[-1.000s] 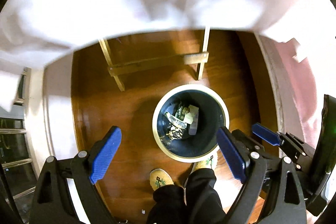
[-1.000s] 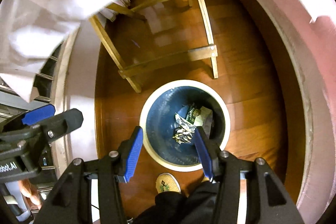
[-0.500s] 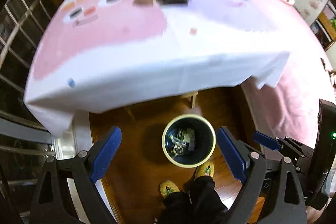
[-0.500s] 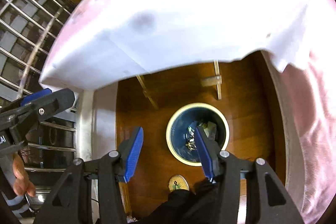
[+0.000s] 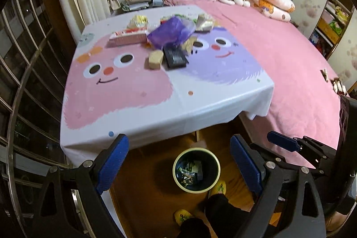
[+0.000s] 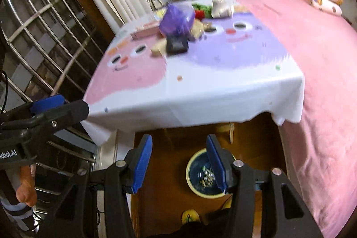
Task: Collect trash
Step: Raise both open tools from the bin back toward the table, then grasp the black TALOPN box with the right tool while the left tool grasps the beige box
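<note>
A round bin with a cream rim stands on the wooden floor under the table edge, with wrappers inside; the same bin shows in the right wrist view. My left gripper hangs high above it, open, nothing between its blue pads. My right gripper is also open and empty. On the table with a cartoon-face cloth lies a pile of trash: a purple bag, a black tray, a tan block and a pink box.
A bed with a pink cover runs along the right, with a pillow and soft toys at its head. A barred window and curtains are on the left. A person's slippered feet stand beside the bin.
Both grippers have risen from just above the bin, under the tablecloth edge, to well above table height and tilted up. The tabletop and bed have come into view; the bin looks smaller.
</note>
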A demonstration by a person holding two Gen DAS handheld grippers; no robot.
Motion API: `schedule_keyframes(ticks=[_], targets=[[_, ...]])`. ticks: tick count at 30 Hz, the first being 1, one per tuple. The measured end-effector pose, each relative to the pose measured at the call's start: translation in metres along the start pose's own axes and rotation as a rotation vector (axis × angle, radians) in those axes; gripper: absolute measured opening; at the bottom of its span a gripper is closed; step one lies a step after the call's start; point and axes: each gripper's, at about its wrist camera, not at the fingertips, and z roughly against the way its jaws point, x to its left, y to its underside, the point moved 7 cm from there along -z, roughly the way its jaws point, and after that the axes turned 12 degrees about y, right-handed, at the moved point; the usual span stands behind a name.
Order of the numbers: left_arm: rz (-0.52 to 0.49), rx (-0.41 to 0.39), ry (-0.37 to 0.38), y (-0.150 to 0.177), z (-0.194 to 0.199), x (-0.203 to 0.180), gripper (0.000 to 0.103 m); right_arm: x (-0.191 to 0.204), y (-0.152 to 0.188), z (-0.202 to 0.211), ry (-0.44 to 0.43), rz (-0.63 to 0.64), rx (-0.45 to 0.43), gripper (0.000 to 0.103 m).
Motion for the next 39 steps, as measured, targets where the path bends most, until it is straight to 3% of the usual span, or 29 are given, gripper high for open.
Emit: schedule_keyframes(ticks=[10,18,22,31,39], targets=[[0.030,-0.074,-0.052,-0.019,0.030,0.015,0.091,0.016,-0.027,0.007,-0.003,0.068,-0.058,0.051],[0.065,-0.050,-0.089,-0.039,0.011,0.035,0.091,0.028,-0.063,-0.019,-0.038,0.111,-0.048,0.051],[0.113,-0.016,-0.102,-0.054,-0.016,0.050,0.091,0.030,-0.088,-0.050,-0.059,0.126,-0.011,0.059],[0.214,0.068,-0.165,-0.103,-0.092,0.092,0.091,0.028,-0.153,-0.146,-0.088,0.135,0.099,0.061],[0.256,0.138,-0.254,-0.131,-0.150,0.129,0.091,0.040,-0.189,-0.224,-0.109,0.144,0.190,0.064]])
